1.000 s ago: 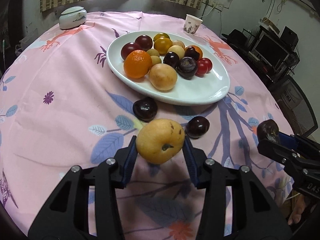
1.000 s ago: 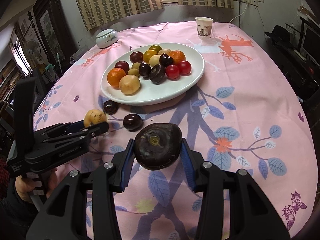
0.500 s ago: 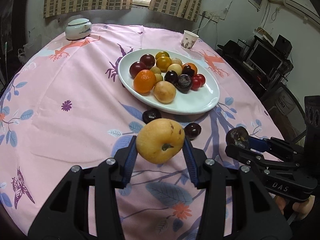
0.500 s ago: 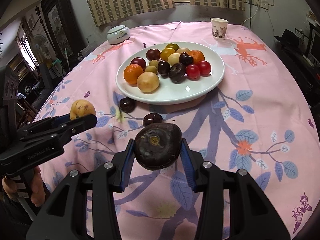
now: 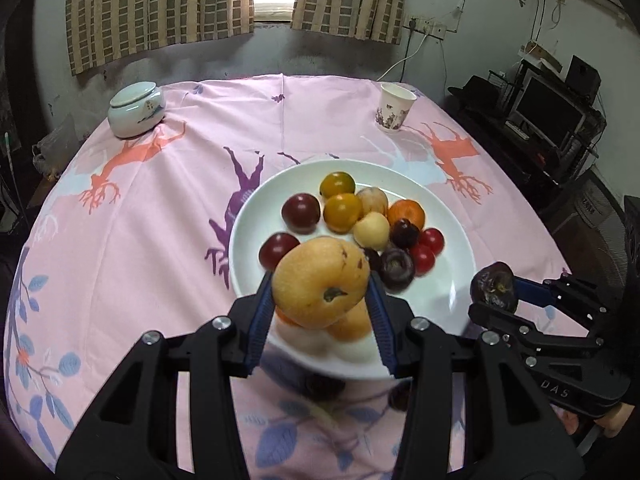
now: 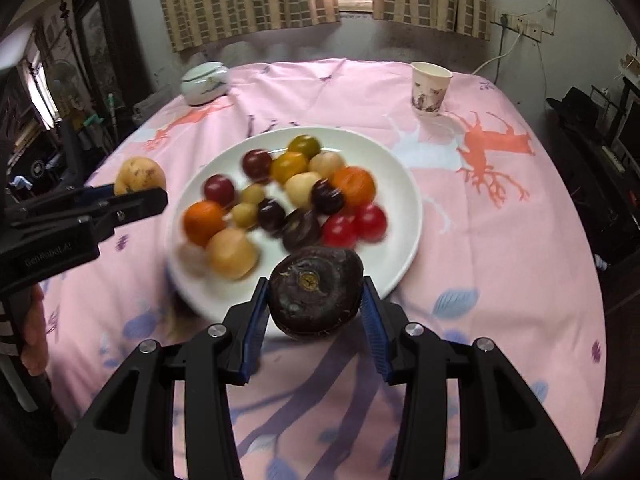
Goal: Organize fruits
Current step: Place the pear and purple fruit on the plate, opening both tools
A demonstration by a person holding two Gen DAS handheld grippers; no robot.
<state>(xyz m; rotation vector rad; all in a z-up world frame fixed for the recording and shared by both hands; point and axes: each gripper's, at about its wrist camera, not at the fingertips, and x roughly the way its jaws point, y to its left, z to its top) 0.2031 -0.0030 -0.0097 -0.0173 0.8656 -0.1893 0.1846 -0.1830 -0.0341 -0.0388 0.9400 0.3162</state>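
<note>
My left gripper (image 5: 320,300) is shut on a yellow-brown pear (image 5: 320,283), held in the air over the near rim of the white plate (image 5: 456,240). The same pear (image 6: 140,175) shows at the left of the right wrist view. My right gripper (image 6: 314,300) is shut on a dark purple fruit (image 6: 315,291), just short of the plate (image 6: 404,184). That dark fruit (image 5: 494,288) also shows at the right of the left wrist view. The plate holds several fruits: oranges, dark plums, red tomatoes, pale round ones. Two dark plums (image 5: 320,386) lie blurred on the cloth behind my left fingers.
A round table carries a pink printed cloth (image 5: 160,216). At the far left stands a lidded white jar (image 5: 136,109), at the far right a paper cup (image 5: 394,112). A desk with a monitor (image 5: 548,114) stands to the right. A hand (image 6: 34,332) grips the left handle.
Both grippers have moved forward and up toward the plate, each keeping its fruit. The plate now sits close under the fingertips, and the two loose plums have slipped behind the left fingers.
</note>
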